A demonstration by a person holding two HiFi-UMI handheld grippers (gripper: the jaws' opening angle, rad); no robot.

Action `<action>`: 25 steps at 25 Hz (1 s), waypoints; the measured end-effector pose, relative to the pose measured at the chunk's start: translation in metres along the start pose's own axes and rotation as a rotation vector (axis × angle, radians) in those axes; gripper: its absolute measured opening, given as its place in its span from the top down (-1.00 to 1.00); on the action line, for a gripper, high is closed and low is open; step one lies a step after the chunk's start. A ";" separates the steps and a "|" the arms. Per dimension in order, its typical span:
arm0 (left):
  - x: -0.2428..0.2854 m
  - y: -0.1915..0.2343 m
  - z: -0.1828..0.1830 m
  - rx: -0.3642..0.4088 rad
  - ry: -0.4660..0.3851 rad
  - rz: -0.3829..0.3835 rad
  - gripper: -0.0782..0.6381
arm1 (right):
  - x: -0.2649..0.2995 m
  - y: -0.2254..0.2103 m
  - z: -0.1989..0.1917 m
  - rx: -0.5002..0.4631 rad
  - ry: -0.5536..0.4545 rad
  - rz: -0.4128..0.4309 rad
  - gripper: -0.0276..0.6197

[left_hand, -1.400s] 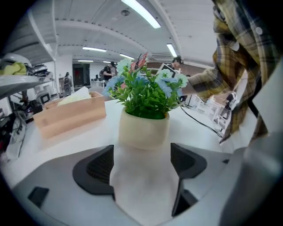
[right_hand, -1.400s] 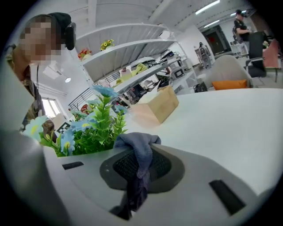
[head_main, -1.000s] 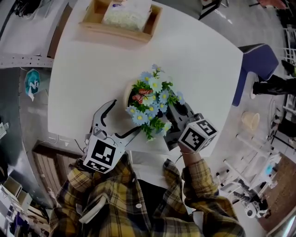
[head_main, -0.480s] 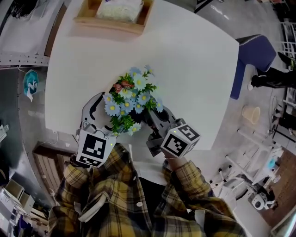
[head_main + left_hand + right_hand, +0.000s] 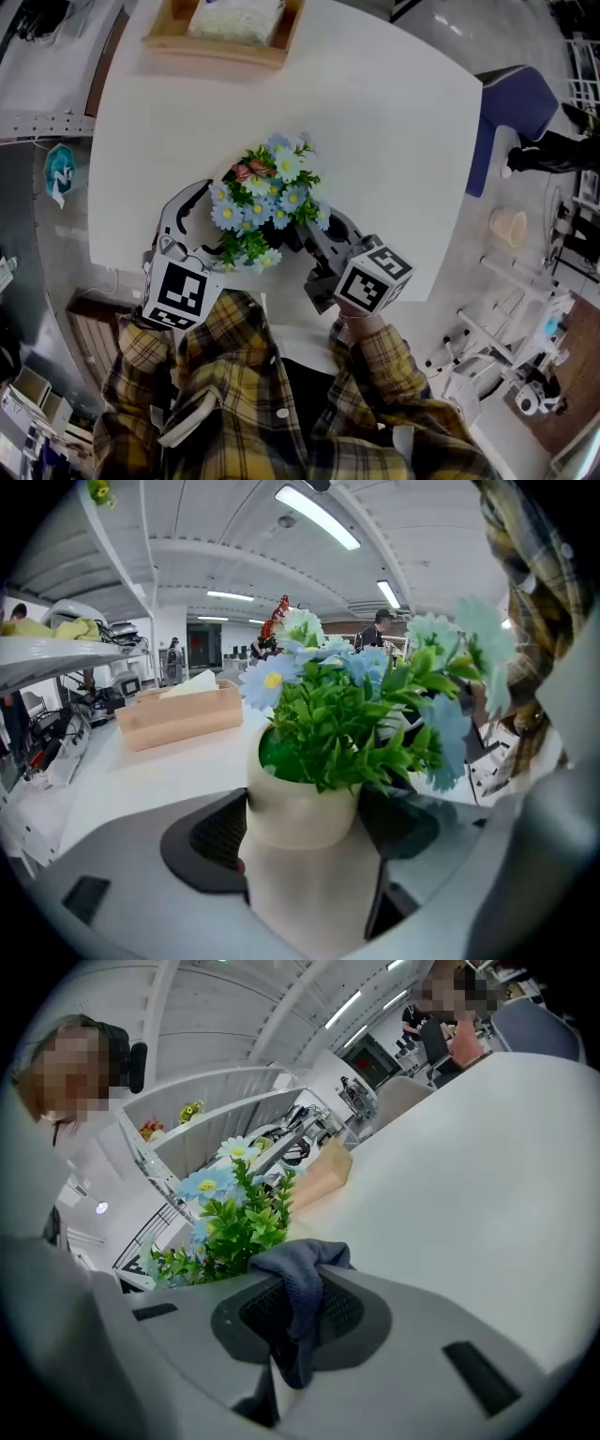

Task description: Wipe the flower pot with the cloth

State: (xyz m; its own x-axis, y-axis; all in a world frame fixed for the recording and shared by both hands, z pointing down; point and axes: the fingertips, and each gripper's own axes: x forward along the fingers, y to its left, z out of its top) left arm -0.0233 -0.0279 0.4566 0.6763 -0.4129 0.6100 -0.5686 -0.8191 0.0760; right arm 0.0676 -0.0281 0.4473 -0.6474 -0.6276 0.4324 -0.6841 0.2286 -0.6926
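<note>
My left gripper [image 5: 200, 223] points down over the near edge of the white table [image 5: 394, 122]. Its jaws have just been closing, with the cream flower pot [image 5: 302, 855] between them. Both pads now bear on the pot's sides just below its bulging rim. The pot stands upright on the table near that edge. It carries green leaves and pale blue artificial flowers [image 5: 269, 200], which hide it from the head view.

My right gripper [image 5: 313, 236] sits just right of the plant. Its jaws are clamped on a dark blue-grey cloth [image 5: 300, 1290], which bunches up between the pads beside the foliage.

A wooden tray [image 5: 217, 50] with a white object in it rests at the table's far edge, well apart from the pot.
</note>
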 end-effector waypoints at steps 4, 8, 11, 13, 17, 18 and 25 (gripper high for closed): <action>-0.001 0.000 0.001 -0.017 -0.014 -0.004 -0.32 | -0.005 -0.009 0.010 0.001 -0.028 -0.026 0.85; 0.003 0.000 0.005 -0.018 -0.010 -0.025 -0.32 | -0.010 -0.018 0.031 -0.010 -0.050 -0.027 0.85; 0.005 -0.002 0.004 -0.013 -0.007 -0.035 -0.33 | -0.005 -0.016 0.030 -0.031 0.005 0.005 0.85; 0.007 -0.004 0.005 -0.021 -0.012 -0.032 -0.34 | -0.001 -0.012 0.027 -0.051 0.041 0.029 0.85; 0.012 -0.007 0.005 -0.037 -0.034 -0.019 -0.34 | 0.007 -0.006 0.023 -0.068 0.074 0.059 0.85; 0.010 -0.006 0.004 -0.027 -0.033 -0.023 -0.34 | 0.009 -0.004 0.021 -0.071 0.080 0.065 0.85; 0.022 -0.002 0.016 0.086 0.014 -0.138 -0.34 | 0.011 -0.025 0.043 -0.082 0.134 0.094 0.85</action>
State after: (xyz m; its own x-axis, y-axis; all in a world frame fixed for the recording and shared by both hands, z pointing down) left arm 0.0004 -0.0417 0.4571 0.7384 -0.2886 0.6095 -0.4280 -0.8990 0.0927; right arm 0.0916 -0.0728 0.4448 -0.7453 -0.4967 0.4447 -0.6397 0.3450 -0.6868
